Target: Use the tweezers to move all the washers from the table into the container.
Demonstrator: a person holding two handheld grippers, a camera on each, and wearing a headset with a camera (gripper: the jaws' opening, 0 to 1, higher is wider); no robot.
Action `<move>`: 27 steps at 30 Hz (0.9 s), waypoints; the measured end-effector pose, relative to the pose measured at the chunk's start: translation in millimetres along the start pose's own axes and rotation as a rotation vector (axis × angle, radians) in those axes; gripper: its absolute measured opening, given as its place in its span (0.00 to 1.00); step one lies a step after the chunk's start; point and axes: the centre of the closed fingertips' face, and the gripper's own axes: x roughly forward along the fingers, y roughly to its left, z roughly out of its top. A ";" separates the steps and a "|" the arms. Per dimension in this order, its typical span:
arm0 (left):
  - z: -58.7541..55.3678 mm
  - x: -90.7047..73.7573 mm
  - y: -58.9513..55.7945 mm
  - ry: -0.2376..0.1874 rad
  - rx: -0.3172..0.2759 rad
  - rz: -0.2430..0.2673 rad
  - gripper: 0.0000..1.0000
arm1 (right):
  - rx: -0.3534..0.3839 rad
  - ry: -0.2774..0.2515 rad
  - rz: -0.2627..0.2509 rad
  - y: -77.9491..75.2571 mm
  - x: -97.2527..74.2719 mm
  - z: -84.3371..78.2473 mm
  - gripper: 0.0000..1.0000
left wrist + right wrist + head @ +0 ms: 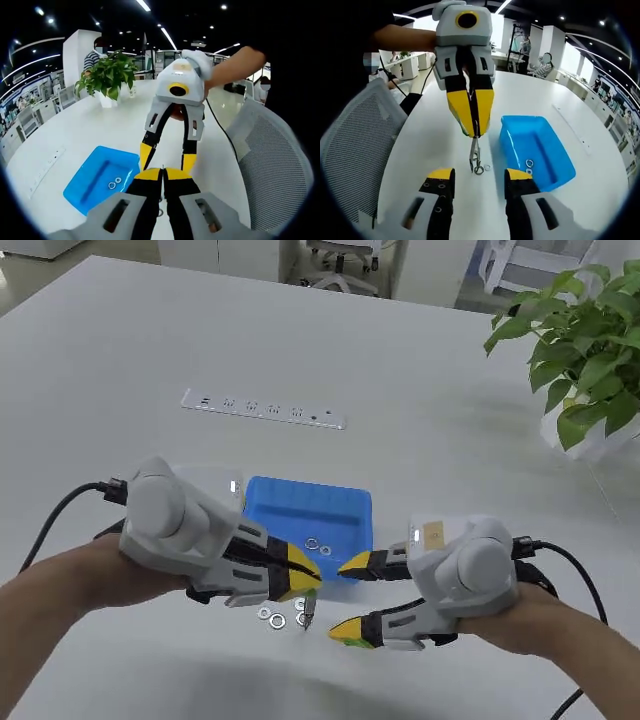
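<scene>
Looking down through the headset, I have the left gripper [300, 578] clenched on the tweezers [306, 608], its jaws pressed together around their upper end and the points angled down to the white counter [150, 360]. In the right gripper view the tweezers' tips meet a washer [479, 170] lying flat on the counter, with a second washer [487, 167] just beside it. I cannot tell whether the tips pinch the ring or only touch it.

From the head view, a small cluster of loose washers [272, 618] sits on the counter just in front of the near edge of the blue container [300, 502], beside the tweezers' tips. Inside the container, close to its near wall, lie two washers [318, 546].

My right gripper [345, 597] is released, its yellow-tipped jaws spread wide and holding nothing. It points toward the left gripper from the other side of the cluster, near it but apart.

Farther back on the counter a power strip [262, 408] lies flat, well apart from the container, and a potted plant [590, 350] stands at the far right. A mesh chair [270, 160] shows at the counter's edge in the left gripper view.
</scene>
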 end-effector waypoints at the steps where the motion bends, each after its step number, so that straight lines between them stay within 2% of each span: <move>1: 0.3 -0.1 0.0 0.001 0.000 0.000 0.05 | -0.007 -0.002 0.007 0.0 2.1 1.2 0.39; 10: 1.7 0.6 -1.4 0.004 -0.001 -0.010 0.05 | -0.041 0.019 0.065 3.4 18.5 0.0 0.30; 27: 2.2 1.0 -1.3 0.018 0.003 -0.022 0.05 | -0.117 0.077 0.112 8.3 35.5 -6.7 0.13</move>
